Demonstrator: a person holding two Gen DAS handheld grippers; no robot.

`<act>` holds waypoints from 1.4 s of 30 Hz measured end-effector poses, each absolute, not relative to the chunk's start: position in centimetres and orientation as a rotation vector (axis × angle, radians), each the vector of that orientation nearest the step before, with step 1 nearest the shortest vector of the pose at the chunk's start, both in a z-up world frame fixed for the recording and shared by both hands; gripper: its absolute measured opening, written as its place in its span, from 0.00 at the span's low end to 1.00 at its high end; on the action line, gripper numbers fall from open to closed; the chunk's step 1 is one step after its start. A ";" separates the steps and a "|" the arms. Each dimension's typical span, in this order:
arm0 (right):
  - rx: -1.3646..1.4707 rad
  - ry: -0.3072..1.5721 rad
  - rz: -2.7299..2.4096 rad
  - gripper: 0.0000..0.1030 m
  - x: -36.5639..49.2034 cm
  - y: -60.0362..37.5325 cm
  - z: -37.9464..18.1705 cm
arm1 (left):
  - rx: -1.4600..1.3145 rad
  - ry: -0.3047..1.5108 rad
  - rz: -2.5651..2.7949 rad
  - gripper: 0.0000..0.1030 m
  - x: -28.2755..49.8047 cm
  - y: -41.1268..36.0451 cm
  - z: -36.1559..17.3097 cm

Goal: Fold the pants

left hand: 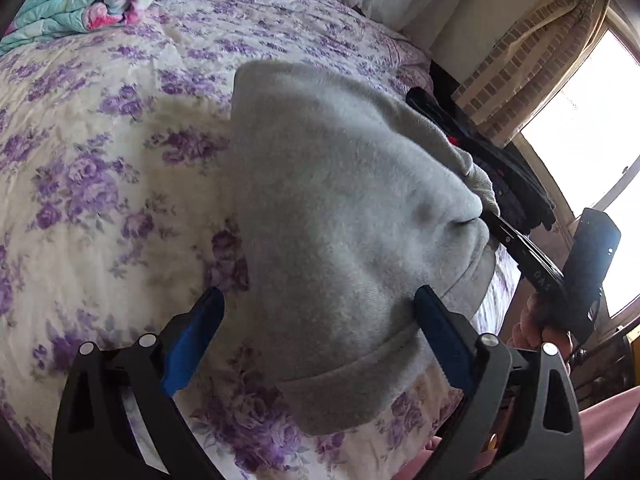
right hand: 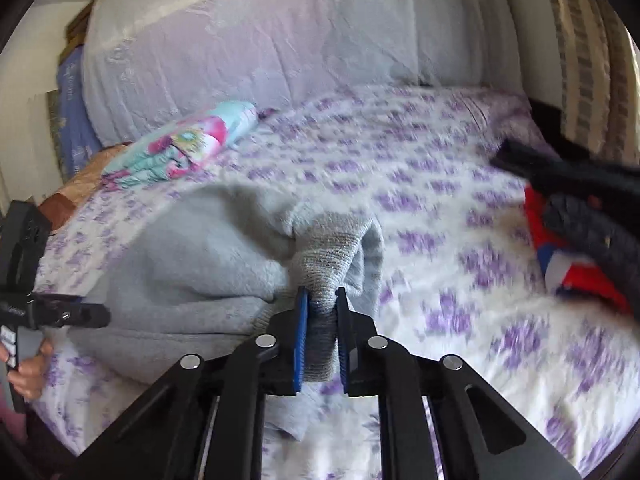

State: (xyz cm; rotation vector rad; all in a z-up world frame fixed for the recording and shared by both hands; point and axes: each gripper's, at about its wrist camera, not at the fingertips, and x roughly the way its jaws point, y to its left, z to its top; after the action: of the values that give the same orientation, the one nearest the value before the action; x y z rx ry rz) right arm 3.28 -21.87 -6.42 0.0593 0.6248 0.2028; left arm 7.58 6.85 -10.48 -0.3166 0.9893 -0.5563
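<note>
Grey fleece pants (left hand: 340, 200) lie bunched on a purple-flowered bedspread (left hand: 100, 160). My left gripper (left hand: 320, 320) stands open wide over their near end, a blue pad on each side of the cloth without clamping it. My right gripper (right hand: 322, 294) is shut on the ribbed cuff (right hand: 328, 256) of the pants (right hand: 192, 260), lifting that edge off the bed. In the left wrist view the right gripper (left hand: 516, 240) shows at the right, at the pants' far corner. The left gripper (right hand: 80, 314) appears at the left edge of the right wrist view, held by a hand.
A rolled turquoise and pink floral quilt (right hand: 188, 148) lies at the head of the bed, below a large white-covered cushion (right hand: 280, 40). Dark and red clothes (right hand: 580, 240) are piled on the bed's right side. A curtained window (left hand: 580, 120) is beyond them.
</note>
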 end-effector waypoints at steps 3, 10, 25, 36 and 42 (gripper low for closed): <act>0.085 0.616 0.186 0.23 3.3 -22.2 -6.9 | -0.312 0.991 -0.535 0.93 7.6 6.5 -11.3; 0.019 0.522 0.194 0.39 1.6 -21.4 -2.3 | -0.284 0.976 -0.507 0.92 7.1 6.4 -10.9; 0.227 0.776 0.375 0.25 13.4 -21.1 -5.3 | -0.293 0.935 -0.511 0.93 6.5 6.5 -10.8; 0.327 0.641 0.409 0.73 3.3 -26.0 -0.7 | -0.403 0.932 -0.539 0.92 7.2 9.4 -9.0; 0.256 0.717 0.342 0.73 1.8 -24.7 -5.4 | -0.325 0.978 -0.468 0.93 6.9 8.0 -10.5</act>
State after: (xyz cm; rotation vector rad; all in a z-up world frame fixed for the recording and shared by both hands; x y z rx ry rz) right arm 1.81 -24.66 -5.44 0.2558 0.7169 0.3420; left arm 6.92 7.99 -10.47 -0.3255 0.9778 -0.4682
